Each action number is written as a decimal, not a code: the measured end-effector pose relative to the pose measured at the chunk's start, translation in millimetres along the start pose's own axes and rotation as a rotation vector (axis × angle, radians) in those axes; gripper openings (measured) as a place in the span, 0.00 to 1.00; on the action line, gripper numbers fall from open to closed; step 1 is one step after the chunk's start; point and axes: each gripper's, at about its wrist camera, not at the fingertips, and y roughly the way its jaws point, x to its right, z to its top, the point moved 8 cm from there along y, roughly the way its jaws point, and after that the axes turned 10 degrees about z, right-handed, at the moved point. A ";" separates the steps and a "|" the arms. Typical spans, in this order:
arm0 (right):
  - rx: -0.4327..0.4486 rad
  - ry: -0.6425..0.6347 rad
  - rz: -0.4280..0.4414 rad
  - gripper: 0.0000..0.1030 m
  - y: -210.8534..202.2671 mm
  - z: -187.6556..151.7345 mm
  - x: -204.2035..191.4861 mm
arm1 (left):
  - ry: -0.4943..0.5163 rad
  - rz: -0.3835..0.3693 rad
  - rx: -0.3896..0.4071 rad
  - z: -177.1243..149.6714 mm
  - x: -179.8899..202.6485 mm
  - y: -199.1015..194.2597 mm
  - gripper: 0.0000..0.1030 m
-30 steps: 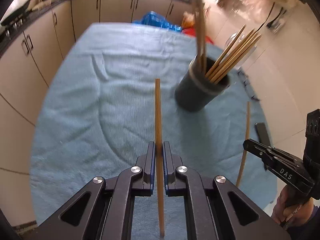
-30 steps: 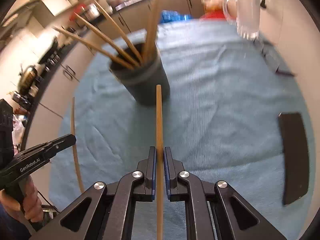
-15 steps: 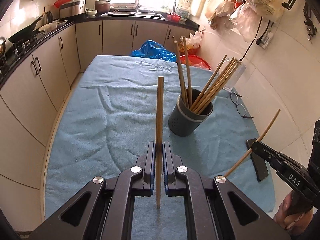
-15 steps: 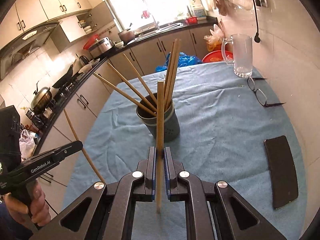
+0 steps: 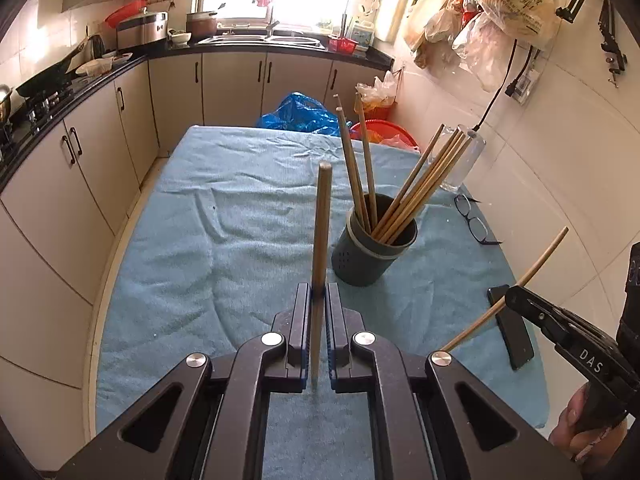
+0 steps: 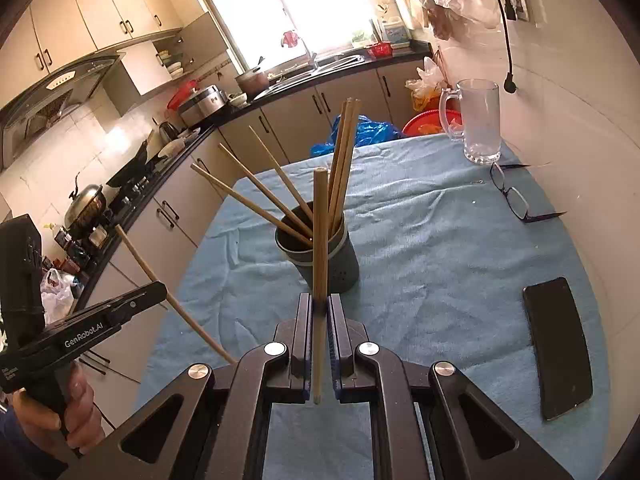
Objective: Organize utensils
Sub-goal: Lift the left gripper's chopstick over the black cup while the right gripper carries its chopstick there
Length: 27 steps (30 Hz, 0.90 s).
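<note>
A dark round holder [image 5: 374, 250] [image 6: 320, 254] stands on the blue cloth and has several wooden chopsticks leaning in it. My left gripper [image 5: 319, 294] is shut on one wooden chopstick [image 5: 321, 232], which stands upright between its jaws, above the cloth and to the left of the holder. My right gripper [image 6: 319, 304] is shut on another wooden chopstick [image 6: 320, 240], upright in front of the holder. In each view the other gripper shows from the side with its chopstick slanting: the right gripper [image 5: 514, 300] at lower right, the left gripper [image 6: 158, 290] at lower left.
On the blue cloth [image 5: 248, 216] lie a black phone [image 6: 558, 348] at the right, a pair of glasses [image 6: 514, 198] and a glass mug [image 6: 480, 120] near the wall. Kitchen cabinets run along the left. A hand [image 6: 60, 416] grips the left tool.
Both grippers have risen with their chopsticks and tilted upward, so the holder looks smaller and farther below. Over the last half second they have kept nearly still.
</note>
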 end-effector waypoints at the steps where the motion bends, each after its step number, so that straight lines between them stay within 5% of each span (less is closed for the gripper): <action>1: 0.001 0.000 0.001 0.08 -0.9 0.8 0.1 | 0.002 0.001 0.002 0.4 0.4 -0.5 0.06; 27: 0.028 0.030 0.019 0.08 -11.3 11.8 0.9 | 0.054 0.057 0.048 4.7 9.4 -6.8 0.06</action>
